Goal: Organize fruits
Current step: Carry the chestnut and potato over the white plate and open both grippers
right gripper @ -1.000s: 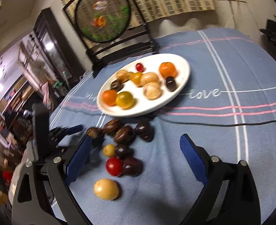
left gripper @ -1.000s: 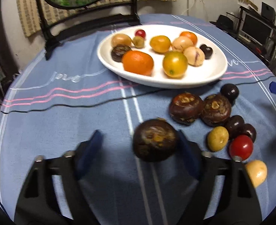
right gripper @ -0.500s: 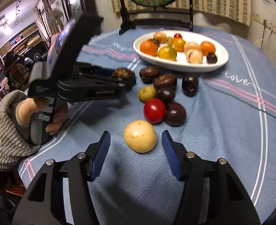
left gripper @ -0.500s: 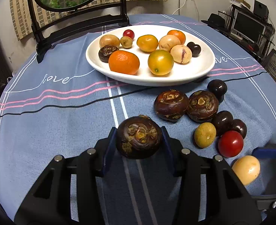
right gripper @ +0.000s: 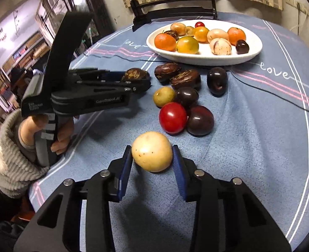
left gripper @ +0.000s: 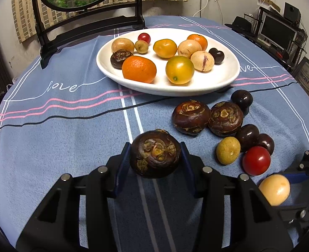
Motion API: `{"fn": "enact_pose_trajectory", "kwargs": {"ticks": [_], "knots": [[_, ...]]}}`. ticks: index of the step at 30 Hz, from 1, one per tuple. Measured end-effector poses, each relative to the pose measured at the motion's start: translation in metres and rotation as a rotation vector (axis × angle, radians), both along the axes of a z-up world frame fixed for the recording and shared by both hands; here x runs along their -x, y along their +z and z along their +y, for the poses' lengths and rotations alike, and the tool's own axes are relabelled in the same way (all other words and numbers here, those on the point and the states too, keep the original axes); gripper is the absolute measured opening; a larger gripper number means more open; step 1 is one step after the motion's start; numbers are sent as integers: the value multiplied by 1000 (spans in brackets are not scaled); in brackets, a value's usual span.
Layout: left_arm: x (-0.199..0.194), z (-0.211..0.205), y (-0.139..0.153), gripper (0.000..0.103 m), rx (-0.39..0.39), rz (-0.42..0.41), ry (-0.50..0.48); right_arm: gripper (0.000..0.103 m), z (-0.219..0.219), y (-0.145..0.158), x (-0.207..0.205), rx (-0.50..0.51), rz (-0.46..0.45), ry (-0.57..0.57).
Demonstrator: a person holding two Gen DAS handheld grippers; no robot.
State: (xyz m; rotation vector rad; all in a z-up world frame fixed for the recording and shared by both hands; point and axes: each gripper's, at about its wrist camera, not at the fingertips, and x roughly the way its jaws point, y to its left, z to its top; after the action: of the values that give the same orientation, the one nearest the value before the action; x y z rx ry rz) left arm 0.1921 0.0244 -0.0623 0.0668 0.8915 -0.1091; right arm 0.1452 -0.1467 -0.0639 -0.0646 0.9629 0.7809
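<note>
My left gripper (left gripper: 155, 157) is shut on a dark brown water chestnut (left gripper: 155, 154) and holds it just above the blue cloth; it also shows in the right wrist view (right gripper: 135, 75). My right gripper (right gripper: 152, 153) is shut on a pale yellow round fruit (right gripper: 152, 151), which also shows in the left wrist view (left gripper: 274, 189). A white oval plate (left gripper: 223, 79) with several oranges, yellow and dark fruits stands at the far side. Loose on the cloth lie two water chestnuts (left gripper: 190, 117), a red tomato (left gripper: 256, 160), a small yellow fruit (left gripper: 228, 150) and dark plums (left gripper: 247, 134).
A dark wooden stand with a round screen (left gripper: 87, 27) stands behind the plate. A black cable (right gripper: 280, 92) runs over the cloth right of the fruits. The table edge (right gripper: 41, 191) is near at the left in the right wrist view.
My left gripper closed on the water chestnut and lifted it slightly. My right gripper swung to the pale yellow fruit and closed on it.
</note>
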Motion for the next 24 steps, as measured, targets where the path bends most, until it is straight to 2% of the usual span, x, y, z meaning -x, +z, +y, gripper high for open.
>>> {"fn": "enact_pose_trajectory", "kwargs": {"ticks": [6, 14, 20, 24], "knots": [[4, 2, 5, 46, 6, -24, 10, 39, -15, 6, -1, -82, -7, -33], [11, -2, 36, 46, 36, -105, 10, 39, -46, 29, -11, -156, -65, -121], [-25, 1, 68, 46, 56, -140, 38, 39, -57, 62, -41, -135, -126, -175], [-63, 2, 75, 46, 65, -135, 68, 38, -48, 80, -73, -124, -156, -194]]}}
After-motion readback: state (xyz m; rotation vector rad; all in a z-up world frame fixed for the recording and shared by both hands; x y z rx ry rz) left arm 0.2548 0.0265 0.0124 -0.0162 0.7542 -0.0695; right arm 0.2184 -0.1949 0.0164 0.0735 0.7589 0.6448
